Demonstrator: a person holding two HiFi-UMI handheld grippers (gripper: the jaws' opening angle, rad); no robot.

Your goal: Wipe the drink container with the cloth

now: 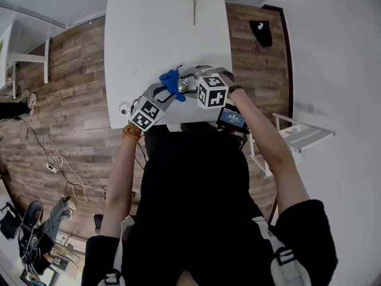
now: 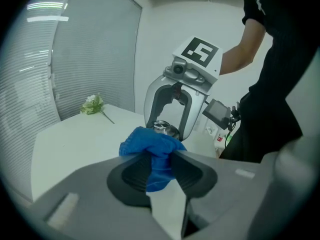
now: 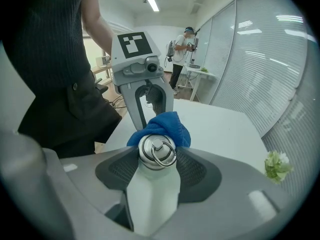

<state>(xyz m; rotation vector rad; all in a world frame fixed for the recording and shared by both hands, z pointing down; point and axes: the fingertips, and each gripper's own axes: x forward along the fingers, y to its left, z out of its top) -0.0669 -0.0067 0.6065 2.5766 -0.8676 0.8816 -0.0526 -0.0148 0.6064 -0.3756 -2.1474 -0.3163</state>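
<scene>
Drink container (image 3: 153, 184), white and shut with a steel ring cap, sits clamped in the right gripper (image 3: 157, 156) above the desk (image 1: 152, 34). The left gripper (image 2: 161, 160) pinches the blue cloth (image 2: 151, 145) just beside the cap.

Bright, even, cool-white indoor light. Ceiling strip lamp (image 3: 151, 2) lit in right gripper view; lamp reflections streak the glass wall (image 3: 250, 64). White table (image 1: 149, 34) nearly blown out in head view; shadows soft, faint. Heavy fisheye bending and dark vignetted corners in both gripper views. Nearest foreground soft-focus. Steel cap (image 3: 156, 151) carries small glints.
</scene>
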